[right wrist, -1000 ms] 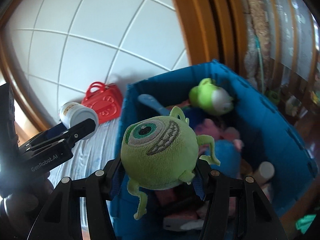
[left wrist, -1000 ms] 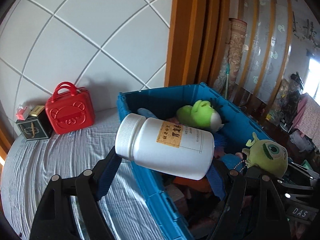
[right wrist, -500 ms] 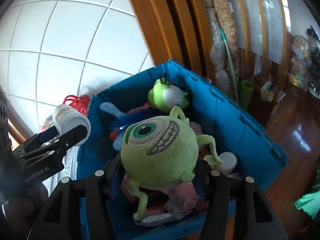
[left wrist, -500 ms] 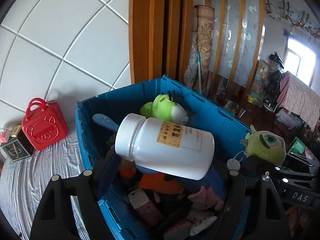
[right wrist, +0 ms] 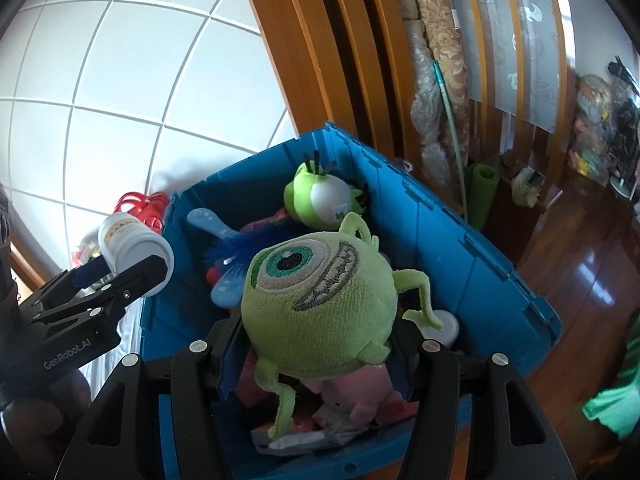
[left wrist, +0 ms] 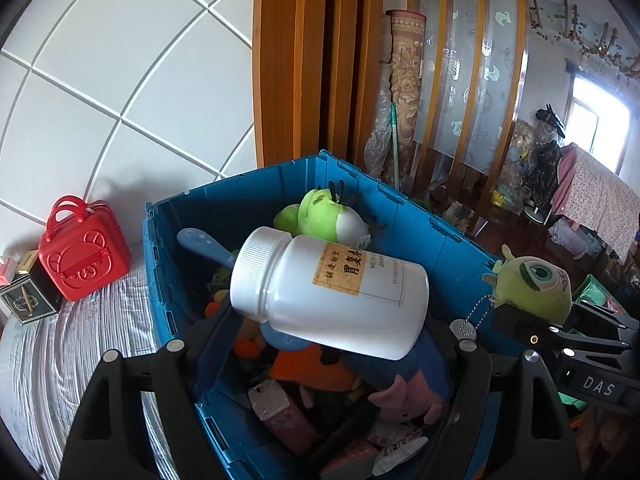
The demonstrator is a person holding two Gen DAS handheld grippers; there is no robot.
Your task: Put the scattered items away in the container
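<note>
My left gripper (left wrist: 326, 344) is shut on a white pill bottle (left wrist: 332, 296) with a tan label, held sideways over the blue crate (left wrist: 440, 236). My right gripper (right wrist: 320, 332) is shut on a green one-eyed monster plush (right wrist: 320, 304), held above the same crate (right wrist: 460, 240). The crate holds several toys: a green frog-like plush (left wrist: 328, 216), a blue brush (right wrist: 224, 232), pink and orange soft toys. The bottle also shows in the right wrist view (right wrist: 132, 244), and the monster plush in the left wrist view (left wrist: 532, 284).
A red toy suitcase (left wrist: 82, 256) and a small dark box (left wrist: 26, 300) stand on the striped cloth (left wrist: 80, 360) left of the crate, by the white tiled wall. Wooden door frames, a rolled mat and clutter stand behind and right of the crate.
Both grippers have moved from beside the crate to over it, each still holding its item. The crate's inside now fills both views.
</note>
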